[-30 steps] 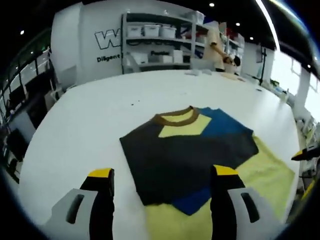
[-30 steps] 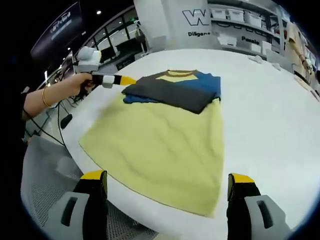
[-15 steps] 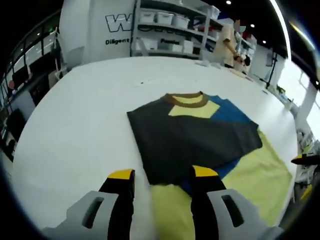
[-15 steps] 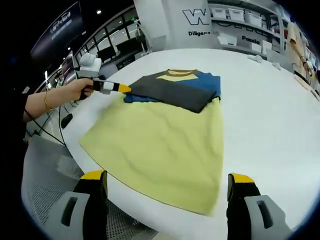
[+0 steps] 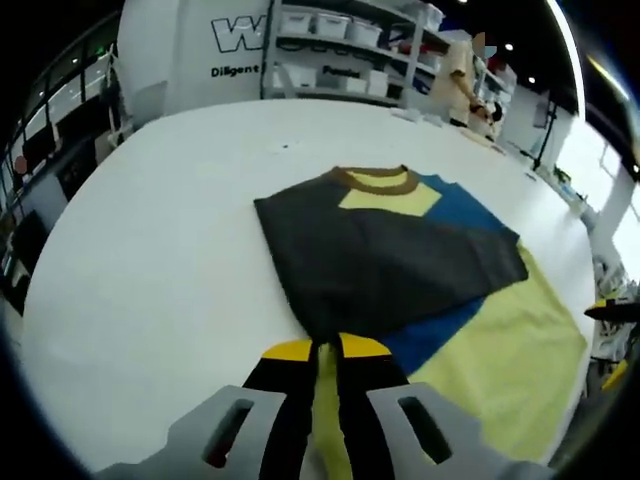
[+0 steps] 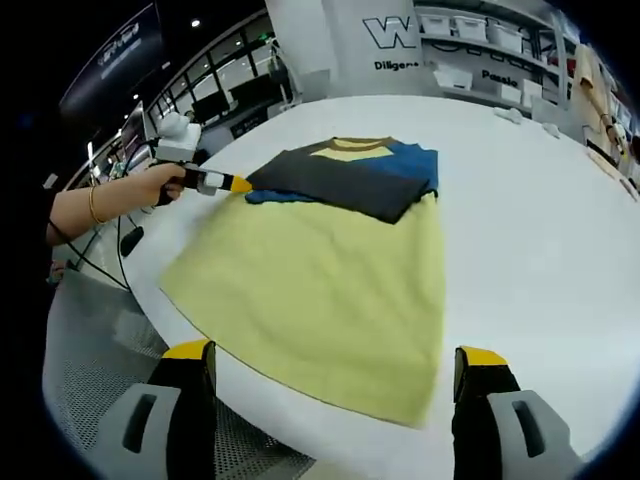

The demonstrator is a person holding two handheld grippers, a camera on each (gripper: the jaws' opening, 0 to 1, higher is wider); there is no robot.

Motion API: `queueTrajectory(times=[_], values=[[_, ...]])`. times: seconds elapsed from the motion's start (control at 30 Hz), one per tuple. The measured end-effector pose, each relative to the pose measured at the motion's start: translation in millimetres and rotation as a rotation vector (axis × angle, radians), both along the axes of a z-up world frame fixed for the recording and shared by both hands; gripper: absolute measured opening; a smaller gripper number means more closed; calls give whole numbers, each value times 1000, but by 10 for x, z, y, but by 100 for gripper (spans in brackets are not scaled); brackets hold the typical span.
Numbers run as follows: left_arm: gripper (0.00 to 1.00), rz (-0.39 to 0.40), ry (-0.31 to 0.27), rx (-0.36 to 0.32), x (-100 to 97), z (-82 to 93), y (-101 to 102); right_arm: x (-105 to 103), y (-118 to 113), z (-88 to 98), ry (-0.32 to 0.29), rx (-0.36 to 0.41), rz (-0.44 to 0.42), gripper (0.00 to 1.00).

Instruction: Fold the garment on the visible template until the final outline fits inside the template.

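Observation:
A folded garment (image 5: pixel 385 255), dark grey with a blue part, a brown collar and a yellow inner patch, lies on the far end of a yellow template sheet (image 5: pixel 510 350) on the white table (image 5: pixel 150 260). My left gripper (image 5: pixel 325 350) has its jaws together on the garment's near corner. In the right gripper view the garment (image 6: pixel 345 175) lies at the template's (image 6: pixel 320 285) far end, and the left gripper (image 6: pixel 228 183), held by a hand, touches its left corner. My right gripper (image 6: pixel 335 355) stands open above the template's near edge, holding nothing.
The round table edge (image 6: pixel 150 300) runs close below the template, with grey mesh (image 6: pixel 95 340) beyond it. Shelves with white bins (image 5: pixel 340 40) and a person (image 5: pixel 465 85) stand at the back. Small items (image 5: pixel 415 115) lie at the table's far side.
My left gripper's jaws have shut from wide open onto the garment's near corner as it moved in. The right gripper stayed open and nearly still.

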State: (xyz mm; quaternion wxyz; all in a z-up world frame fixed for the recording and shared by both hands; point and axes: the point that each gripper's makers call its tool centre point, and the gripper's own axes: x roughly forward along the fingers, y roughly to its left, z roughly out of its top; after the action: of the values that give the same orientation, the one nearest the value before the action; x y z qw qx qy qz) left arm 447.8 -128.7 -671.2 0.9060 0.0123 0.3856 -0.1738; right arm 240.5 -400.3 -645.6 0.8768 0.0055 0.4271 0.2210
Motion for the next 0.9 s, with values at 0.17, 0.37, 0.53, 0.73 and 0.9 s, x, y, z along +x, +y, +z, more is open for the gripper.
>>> queueTrajectory(times=[0.17, 0.37, 0.53, 0.73, 0.9], values=[[0, 19, -13, 37, 7, -2, 74, -21, 63, 13, 4, 11, 11, 97], [0, -2, -15, 79, 21, -1, 172, -35, 139, 27, 9, 28, 21, 98], [1, -1, -11, 87, 35, -6, 286, -29, 213, 43, 4, 39, 33, 98], [1, -15, -8, 98, 27, -11, 425, -11, 286, 65, -1, 53, 50, 98], [1, -8, -9, 98, 35, -16, 541, -2, 321, 66, -1, 54, 55, 97]])
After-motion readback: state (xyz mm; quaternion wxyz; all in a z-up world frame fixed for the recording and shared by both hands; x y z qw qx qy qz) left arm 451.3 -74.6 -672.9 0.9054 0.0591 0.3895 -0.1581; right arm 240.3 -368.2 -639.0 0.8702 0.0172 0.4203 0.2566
